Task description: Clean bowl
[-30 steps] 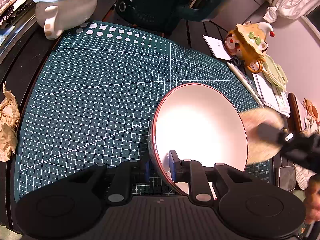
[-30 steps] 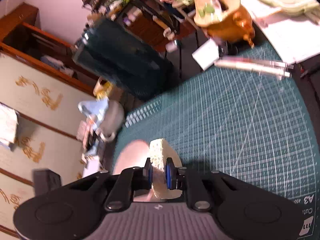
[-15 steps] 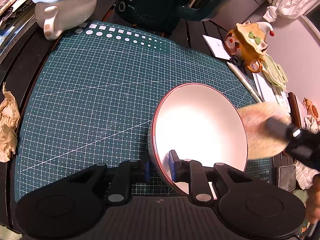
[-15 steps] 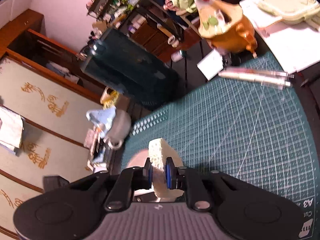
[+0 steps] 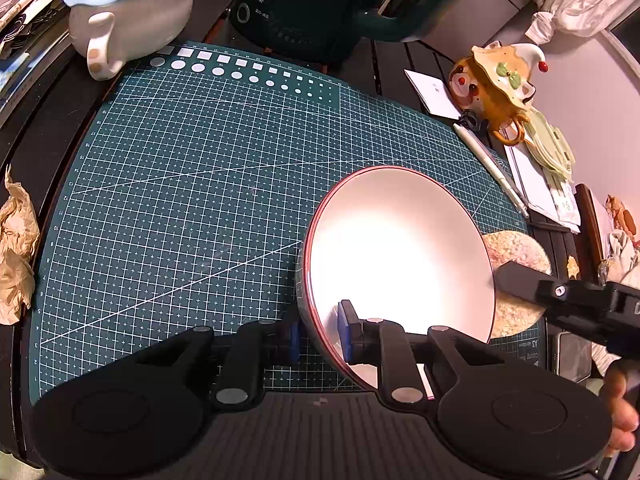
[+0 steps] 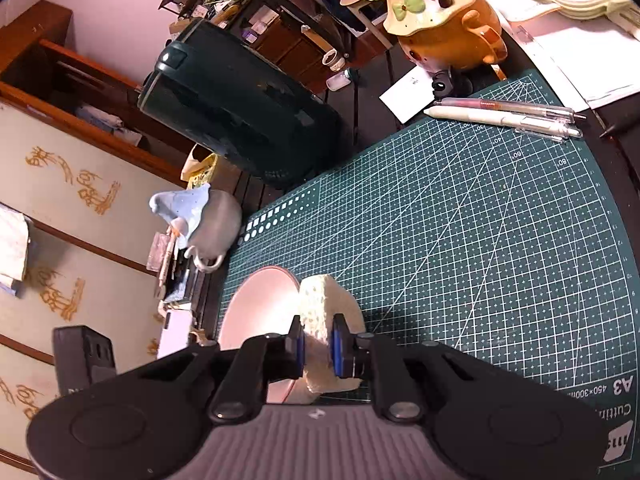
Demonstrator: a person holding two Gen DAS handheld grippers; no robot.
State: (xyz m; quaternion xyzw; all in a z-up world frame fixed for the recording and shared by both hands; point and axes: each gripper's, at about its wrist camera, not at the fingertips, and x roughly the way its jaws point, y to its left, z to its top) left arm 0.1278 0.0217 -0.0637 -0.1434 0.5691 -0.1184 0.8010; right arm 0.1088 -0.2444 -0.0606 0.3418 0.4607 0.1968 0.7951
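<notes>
bowl tipped on edge, mouth facing right, near cutting mat's front-right corner | left gripper clamps its rim | right gripper pinches sponge just outside rim | mat's left wide open

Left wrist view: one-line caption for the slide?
Left gripper clamps the tilted bowl by its rim over the cutting mat while the right gripper brings a sponge to its far edge.
</notes>
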